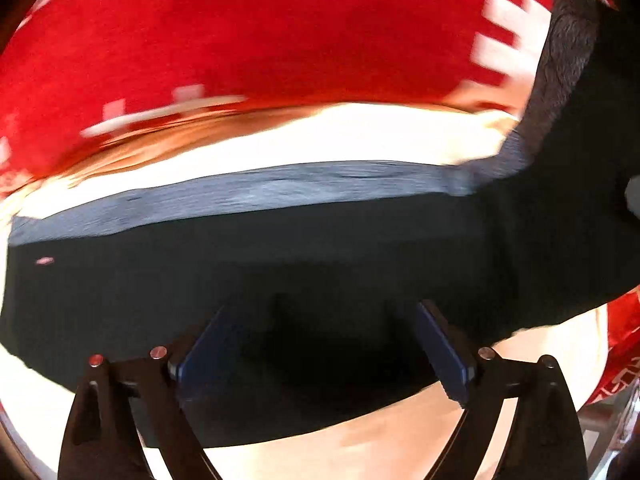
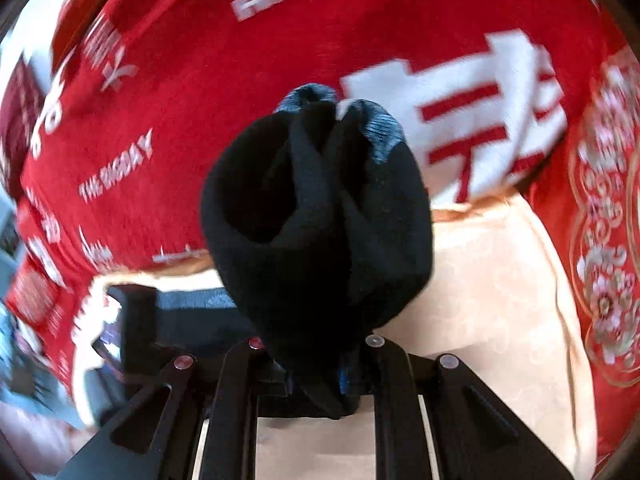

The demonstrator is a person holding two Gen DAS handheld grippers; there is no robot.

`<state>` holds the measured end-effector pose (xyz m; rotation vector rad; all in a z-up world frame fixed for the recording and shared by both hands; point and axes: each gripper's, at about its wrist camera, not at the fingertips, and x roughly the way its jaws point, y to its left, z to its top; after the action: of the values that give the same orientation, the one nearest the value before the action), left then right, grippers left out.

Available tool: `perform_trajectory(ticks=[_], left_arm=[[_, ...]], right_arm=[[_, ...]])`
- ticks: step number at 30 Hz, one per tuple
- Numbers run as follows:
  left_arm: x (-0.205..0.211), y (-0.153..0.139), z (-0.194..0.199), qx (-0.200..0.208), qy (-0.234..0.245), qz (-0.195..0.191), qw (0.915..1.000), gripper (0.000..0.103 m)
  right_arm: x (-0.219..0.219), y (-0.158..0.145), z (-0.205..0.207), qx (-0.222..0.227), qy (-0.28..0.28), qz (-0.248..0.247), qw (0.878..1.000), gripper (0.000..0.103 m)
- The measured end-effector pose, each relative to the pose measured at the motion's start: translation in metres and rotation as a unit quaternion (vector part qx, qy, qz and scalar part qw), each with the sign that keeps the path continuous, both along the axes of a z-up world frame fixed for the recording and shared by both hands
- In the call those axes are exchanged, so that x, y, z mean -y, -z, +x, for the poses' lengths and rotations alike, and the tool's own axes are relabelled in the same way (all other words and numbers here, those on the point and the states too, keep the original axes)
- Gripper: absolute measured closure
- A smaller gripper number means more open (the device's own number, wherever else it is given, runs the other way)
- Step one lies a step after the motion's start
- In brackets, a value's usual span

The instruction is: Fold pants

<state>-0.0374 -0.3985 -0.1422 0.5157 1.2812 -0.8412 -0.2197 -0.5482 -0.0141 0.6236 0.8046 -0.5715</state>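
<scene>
Pants: I see black knit pants [image 1: 280, 272] with a grey ribbed band, lying flat across the cream surface [image 1: 360, 432]; one end bunches up in my right view.
Left gripper [image 1: 320, 344]: jaws spread wide over the black fabric, holding nothing.
Right gripper [image 2: 320, 384]: pinched closed on the gathered cloth.
Surroundings: red blanket [image 2: 200, 100] with white lettering, fuzzy, behind.

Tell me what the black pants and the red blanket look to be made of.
Black pants: seemingly a soft matte knit, going by the fuzzy surface and ribbed grey waistband. Red blanket: looks like plush fleece or velvet, with a soft nap and white printed lettering; blur leaves this open.
</scene>
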Motion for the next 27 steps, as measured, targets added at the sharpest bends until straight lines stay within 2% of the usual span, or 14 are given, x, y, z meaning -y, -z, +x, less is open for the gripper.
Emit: perform_trajectory(ticks=[4,7,12,13,14,15,16,17,18,19,22,24,26,27], left_arm=[[-0.055,-0.004,0.049,0.017,-0.029,0.023,0.9992,0.010],[-0.094,0.002,0.079,0.018,-0.059,0.040,0.9973,0.010],[-0.146,0.015,0.109,0.017,-0.087,0.059,0.9943,0.010],[-0.153,0.018,0.112,0.016,-0.089,0.063,0.9939,0.010],[-0.160,0.021,0.115,0.013,-0.092,0.066,0.9935,0.011],[-0.164,0.023,0.108,0.010,-0.095,0.066,0.9932,0.010],[-0.165,0.024,0.109,0.009,-0.098,0.065,0.9930,0.010],[-0.165,0.023,0.109,0.008,-0.101,0.062,0.9929,0.010],[-0.170,0.023,0.109,0.008,-0.102,0.059,0.9930,0.010],[-0.170,0.019,0.108,0.008,-0.103,0.054,0.9932,0.010],[-0.170,0.012,0.113,0.005,-0.099,0.042,0.9942,0.010],[-0.160,0.012,0.117,-0.008,-0.090,0.031,0.9954,0.010],[-0.134,0.007,0.112,-0.028,-0.075,0.018,0.9966,0.010],[-0.128,0.001,0.101,-0.031,-0.068,0.016,0.9971,0.010]], right_arm=[[-0.043,0.004,0.044,-0.045,-0.040,-0.040,0.997,0.086],[-0.079,0.022,0.084,-0.089,-0.073,-0.069,0.991,0.085],[-0.143,0.083,0.148,-0.179,-0.109,-0.089,0.974,0.078],[-0.154,0.094,0.155,-0.202,-0.114,-0.100,0.967,0.077],[-0.169,0.107,0.164,-0.240,-0.122,-0.128,0.954,0.075],[-0.182,0.116,0.169,-0.268,-0.133,-0.160,0.941,0.070],[-0.199,0.126,0.174,-0.302,-0.151,-0.202,0.919,0.065],[-0.209,0.130,0.177,-0.321,-0.162,-0.225,0.906,0.065],[-0.217,0.130,0.178,-0.331,-0.170,-0.239,0.897,0.065],[-0.223,0.126,0.176,-0.331,-0.177,-0.242,0.895,0.065],[-0.225,0.096,0.164,-0.289,-0.175,-0.205,0.919,0.061],[-0.215,0.076,0.152,-0.244,-0.161,-0.149,0.945,0.058],[-0.194,0.061,0.131,-0.170,-0.127,-0.050,0.976,0.057],[-0.177,0.059,0.117,-0.132,-0.097,0.012,0.987,0.057]])
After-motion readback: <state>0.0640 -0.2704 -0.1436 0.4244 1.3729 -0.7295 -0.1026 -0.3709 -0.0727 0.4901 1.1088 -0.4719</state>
